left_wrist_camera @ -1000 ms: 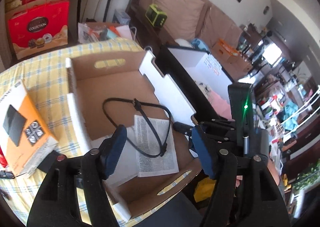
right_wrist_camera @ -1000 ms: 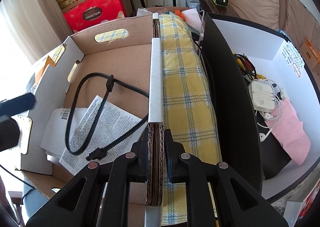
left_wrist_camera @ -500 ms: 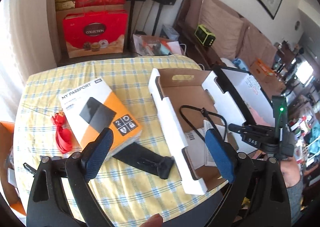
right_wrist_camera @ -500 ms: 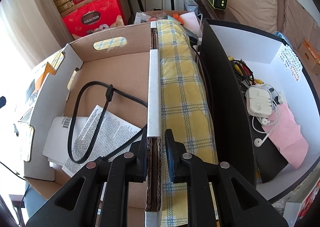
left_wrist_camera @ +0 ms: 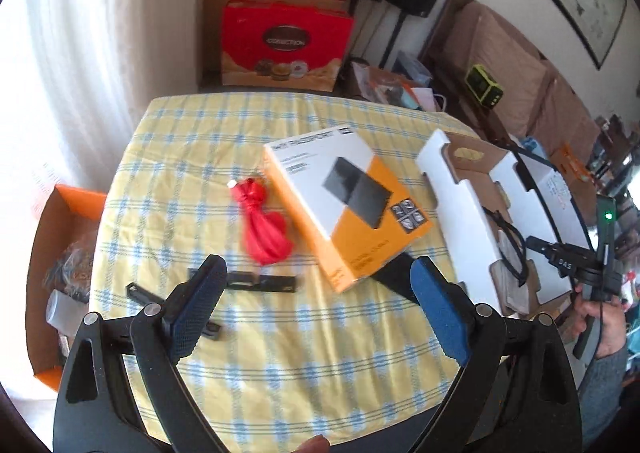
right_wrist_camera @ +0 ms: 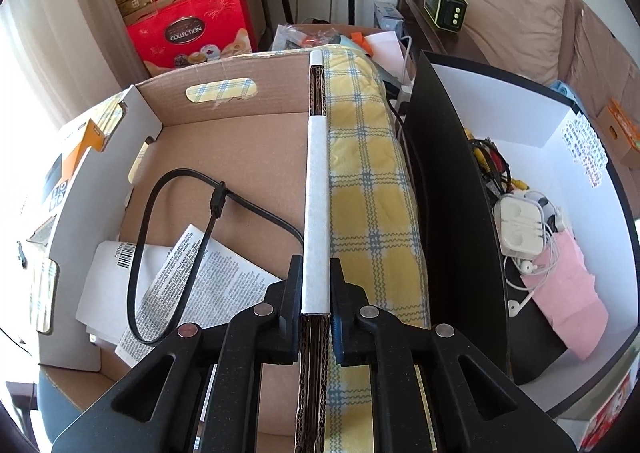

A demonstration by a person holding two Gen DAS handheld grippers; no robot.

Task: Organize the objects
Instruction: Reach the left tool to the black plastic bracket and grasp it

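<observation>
My right gripper (right_wrist_camera: 315,293) is shut on the right wall (right_wrist_camera: 316,213) of the cardboard box (right_wrist_camera: 248,149), which holds a black cable (right_wrist_camera: 180,221) and printed papers (right_wrist_camera: 192,277). My left gripper (left_wrist_camera: 316,309) is open and empty above the checked table (left_wrist_camera: 304,365). Ahead of it lie an orange and white hard-drive box (left_wrist_camera: 348,205), a red cloth bundle (left_wrist_camera: 264,225) and flat black pieces (left_wrist_camera: 256,281). The cardboard box (left_wrist_camera: 460,213) shows at the right in the left wrist view.
A black-and-white bin (right_wrist_camera: 560,157) with earphones and a pink cloth stands right of the table. An orange box (left_wrist_camera: 60,253) sits off the table's left edge. Red gift boxes (left_wrist_camera: 284,45) stand beyond the far edge.
My left gripper has drawn back out of the cardboard box and swung left over the table. My right gripper has stayed shut on the box wall.
</observation>
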